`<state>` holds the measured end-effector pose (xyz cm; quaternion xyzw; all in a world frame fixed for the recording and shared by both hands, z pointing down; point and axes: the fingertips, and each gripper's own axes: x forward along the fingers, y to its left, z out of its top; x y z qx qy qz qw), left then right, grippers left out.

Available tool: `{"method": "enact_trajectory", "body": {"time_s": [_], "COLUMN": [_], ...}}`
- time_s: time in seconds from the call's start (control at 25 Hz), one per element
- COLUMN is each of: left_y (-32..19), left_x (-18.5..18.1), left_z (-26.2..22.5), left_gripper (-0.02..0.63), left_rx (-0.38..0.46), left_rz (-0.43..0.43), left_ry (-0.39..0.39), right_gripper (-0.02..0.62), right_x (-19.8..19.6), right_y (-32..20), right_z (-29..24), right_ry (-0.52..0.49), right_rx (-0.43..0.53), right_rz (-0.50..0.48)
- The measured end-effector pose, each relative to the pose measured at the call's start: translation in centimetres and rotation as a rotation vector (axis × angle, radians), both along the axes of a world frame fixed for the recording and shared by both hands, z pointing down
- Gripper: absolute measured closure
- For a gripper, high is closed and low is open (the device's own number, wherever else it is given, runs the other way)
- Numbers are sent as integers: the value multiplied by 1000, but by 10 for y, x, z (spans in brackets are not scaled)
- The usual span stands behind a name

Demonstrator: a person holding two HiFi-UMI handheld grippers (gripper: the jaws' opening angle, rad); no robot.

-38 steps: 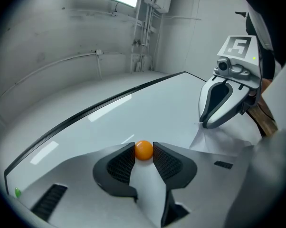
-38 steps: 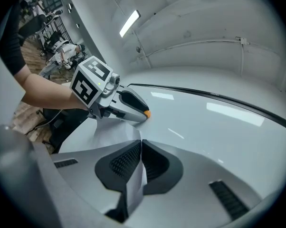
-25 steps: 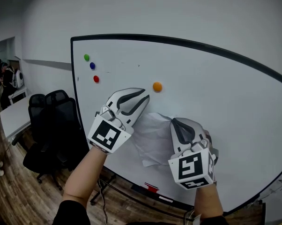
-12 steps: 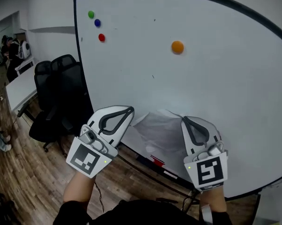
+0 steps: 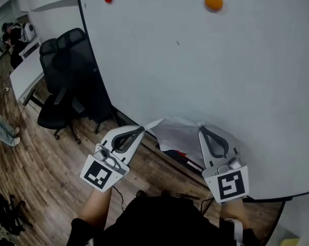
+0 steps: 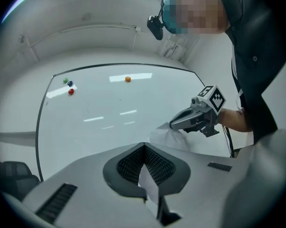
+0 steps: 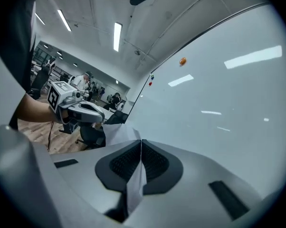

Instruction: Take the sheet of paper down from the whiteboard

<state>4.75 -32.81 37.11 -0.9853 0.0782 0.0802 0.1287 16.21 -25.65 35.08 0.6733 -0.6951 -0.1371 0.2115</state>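
So, the sheet of paper (image 5: 177, 134) hangs stretched sideways between the two grippers, down low in front of the bottom edge of the whiteboard (image 5: 195, 65). The left gripper (image 5: 142, 130) is clamped shut on its left corner and the right gripper (image 5: 201, 130) is pinched tight on the right edge, so neither hand is nearer, they share it. Its long axis runs left to right from jaw to jaw. The orange magnet (image 5: 213, 1) sits well above on the board, nowhere near the paper, so it looks free to me. Best open room is back toward the person, over the wooden floor (image 5: 46, 163). The office chair (image 5: 62, 86) is off to the left, well apart.
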Motion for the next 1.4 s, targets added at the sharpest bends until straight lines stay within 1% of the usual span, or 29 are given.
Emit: {"method": "enact_trajectory", "body": {"time_s": [0.12, 0.24, 0.36, 0.48, 0.6, 0.72, 0.88, 0.96, 1.08, 1.2, 1.4], "left_y": [6, 11, 11, 7, 13, 17, 22, 24, 26, 34, 46], "left_x": [-5, -12, -18, -20, -20, -19, -21, -18, -16, -19, -21], "left_z": [25, 50, 68, 98, 118, 140, 173, 189, 211, 235, 266], "left_gripper": [594, 594, 594, 594, 594, 594, 594, 594, 594, 594, 594], "left_rx": [-70, -123, -163, -220, -244, -271, -338, -371, -397, -420, -470], "left_rz": [-2, -8, -1, -12, 9, 17, 13, 10, 12, 18, 29], "left_ry": [-7, -13, 14, -35, -44, -68, -97, -110, -122, -141, -203], "right_gripper": [574, 574, 574, 575, 575, 575, 575, 575, 575, 575, 575], "right_x": [-5, -6, -9, -10, -7, -3, -9, -13, -16, -14, -12], "right_y": [6, 10, 13, 19, 24, 26, 31, 32, 34, 40, 46], "right_z": [32, 68, 96, 122, 150, 175, 198, 213, 243, 268, 297], "right_ry": [-34, -85, -144, -162, -199, -235, -250, -263, -289, -326, -385], "right_rx": [-25, -65, -74, -103, -141, -156, -151, -165, -199, -208, -232], "right_rz": [-27, -29, -32, -29, -14, -6, -40, -57, -64, -57, -58]}}
